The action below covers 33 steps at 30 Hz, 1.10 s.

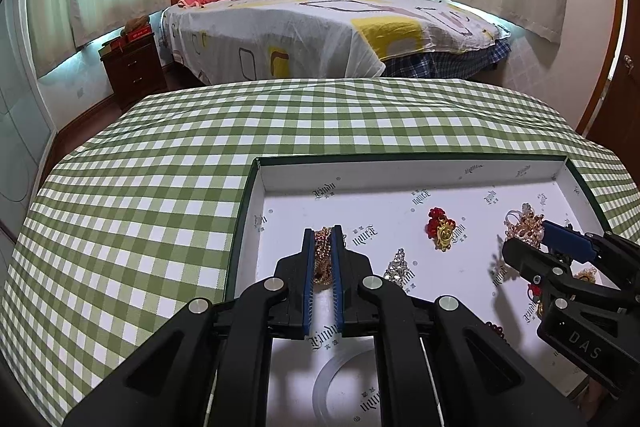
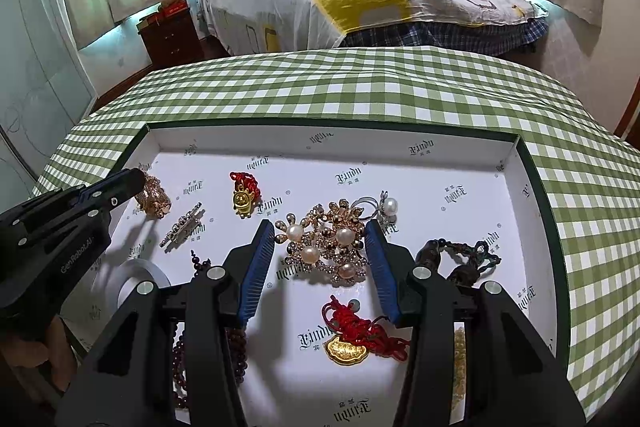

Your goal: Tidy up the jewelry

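Observation:
A shallow white tray with a green rim (image 1: 400,158) (image 2: 332,125) lies on the green check tablecloth (image 1: 140,187) and holds the jewelry. My left gripper (image 1: 323,231) (image 2: 134,179) is shut on a gold chain piece (image 1: 322,259) (image 2: 154,199) at the tray's left side. My right gripper (image 2: 320,227) (image 1: 546,229) straddles a gold flower brooch with pearls (image 2: 326,241) (image 1: 522,229), its fingertips (image 2: 267,231) against the brooch's sides. A gold charm on a red knot (image 2: 242,197) (image 1: 440,233) and a silver rhinestone clip (image 2: 182,225) (image 1: 398,263) lie between the two grippers.
The tray also holds a pearl ring (image 2: 387,207), a red-knotted gold ingot charm (image 2: 348,341), a dark cord bracelet (image 2: 460,259), dark red beads (image 2: 180,359) and a tape roll (image 2: 134,279). A hand (image 2: 36,351) grips the left tool. A bed (image 1: 320,23) stands beyond the table.

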Available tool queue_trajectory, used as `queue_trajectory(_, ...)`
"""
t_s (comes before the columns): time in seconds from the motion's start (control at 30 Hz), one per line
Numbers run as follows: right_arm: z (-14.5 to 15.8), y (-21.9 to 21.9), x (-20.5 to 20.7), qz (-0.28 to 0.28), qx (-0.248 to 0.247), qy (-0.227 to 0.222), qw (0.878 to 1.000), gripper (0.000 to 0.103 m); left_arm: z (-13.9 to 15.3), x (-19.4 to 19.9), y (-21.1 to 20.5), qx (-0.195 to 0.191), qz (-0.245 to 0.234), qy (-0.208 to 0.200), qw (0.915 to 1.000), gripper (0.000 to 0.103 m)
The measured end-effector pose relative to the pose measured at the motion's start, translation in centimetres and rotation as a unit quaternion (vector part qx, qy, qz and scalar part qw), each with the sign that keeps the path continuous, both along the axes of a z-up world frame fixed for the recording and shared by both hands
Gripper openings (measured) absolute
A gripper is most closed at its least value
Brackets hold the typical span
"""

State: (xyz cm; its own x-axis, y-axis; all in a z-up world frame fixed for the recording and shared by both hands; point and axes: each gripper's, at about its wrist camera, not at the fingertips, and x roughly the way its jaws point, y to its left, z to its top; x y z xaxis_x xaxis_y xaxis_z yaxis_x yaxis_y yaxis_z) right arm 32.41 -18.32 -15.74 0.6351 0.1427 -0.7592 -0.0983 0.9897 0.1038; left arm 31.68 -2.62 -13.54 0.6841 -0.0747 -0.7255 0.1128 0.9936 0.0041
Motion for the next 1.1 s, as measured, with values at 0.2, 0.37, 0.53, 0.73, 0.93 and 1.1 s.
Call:
queue_trajectory(0.2,-0.1,-0.2,0.2,0.0,0.009,0.01,1.0,0.046,-0.1,0.2,0.0,0.001,0.0,0.003,1.0,0.01)
queue_trajectory(0.37,0.3,-0.5,-0.2,-0.002,0.017,-0.007,1.0,0.057,0.1,-0.1,0.1,0.002,0.007,-0.002,1.0,0.043)
queue_trajectory(0.53,1.1,-0.4,-1.1,-0.003,0.021,-0.025,0.999,0.063,0.6,-1.1,0.1,0.011,0.009,-0.023,0.9996,0.065)
queue_trajectory(0.73,2.5,-1.0,-3.3,-0.013,0.021,-0.047,0.999,0.072,1.4,-3.1,0.7,0.002,0.014,-0.027,0.9995,0.072)
queue_trajectory(0.93,3.9,-2.0,-6.9,-0.024,0.018,-0.062,0.998,0.078,2.9,-6.9,0.7,-0.003,0.01,-0.039,0.9992,0.077)
queue_trajectory(1.1,5.1,-2.5,-10.8,-0.028,0.017,-0.072,0.997,0.078,4.6,-11.0,0.7,0.003,0.018,-0.057,0.9982,0.08)
